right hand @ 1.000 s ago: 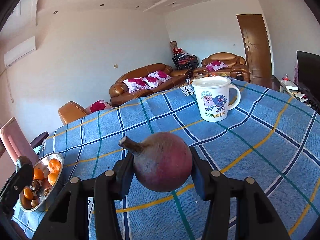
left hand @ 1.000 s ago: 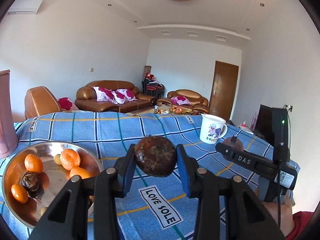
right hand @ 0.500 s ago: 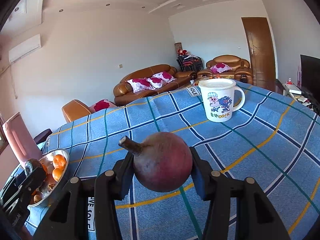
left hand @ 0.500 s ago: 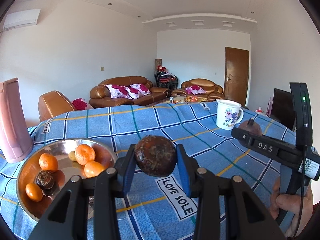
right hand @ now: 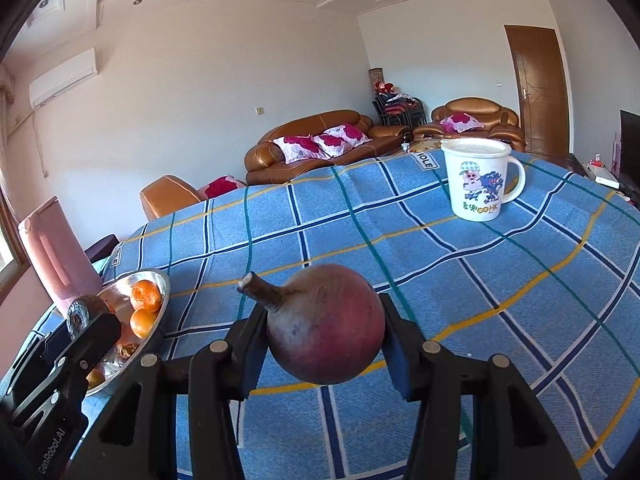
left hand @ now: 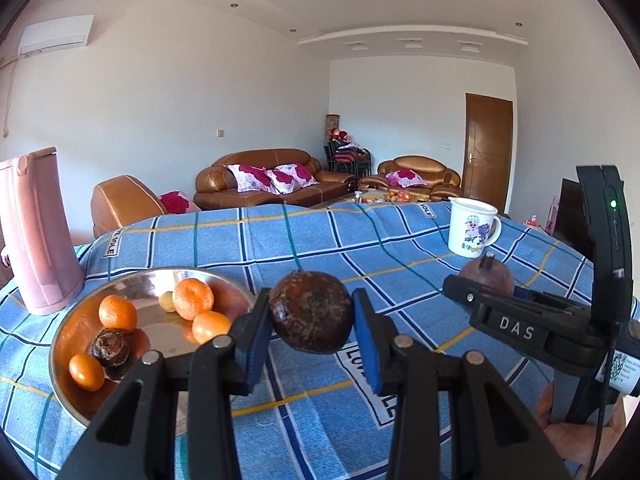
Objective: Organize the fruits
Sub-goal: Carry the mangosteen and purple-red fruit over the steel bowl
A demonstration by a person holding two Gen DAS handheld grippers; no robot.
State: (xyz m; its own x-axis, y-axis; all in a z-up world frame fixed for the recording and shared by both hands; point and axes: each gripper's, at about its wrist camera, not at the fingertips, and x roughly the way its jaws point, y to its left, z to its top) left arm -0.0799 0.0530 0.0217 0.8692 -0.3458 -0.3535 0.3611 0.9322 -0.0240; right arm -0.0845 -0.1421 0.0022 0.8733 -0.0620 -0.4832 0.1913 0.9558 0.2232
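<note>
My left gripper [left hand: 311, 318] is shut on a dark brown wrinkled fruit [left hand: 310, 311], held above the blue checked cloth just right of a metal bowl [left hand: 60, 360]. The bowl holds several oranges [left hand: 193, 298], a small yellow fruit and another dark brown fruit [left hand: 110, 348]. My right gripper [right hand: 325, 334] is shut on a round purple-red fruit with a stem [right hand: 326, 324], over the cloth's middle. The right gripper with its fruit [left hand: 486, 276] shows at the right of the left wrist view. In the right wrist view the bowl [right hand: 158, 280] lies far left, behind the left gripper [right hand: 86, 316].
A pink jug [left hand: 34, 232] stands left of the bowl. A white cartoon mug [right hand: 478, 180] stands at the far right of the table. A hand [left hand: 580, 436] grips the right tool. Brown sofas and a wooden door lie beyond the table.
The left wrist view has swung so the bowl and jug sit further right and fuller in frame. The right gripper with its fruit has moved left, nearer the bowl. Both grips are unchanged.
</note>
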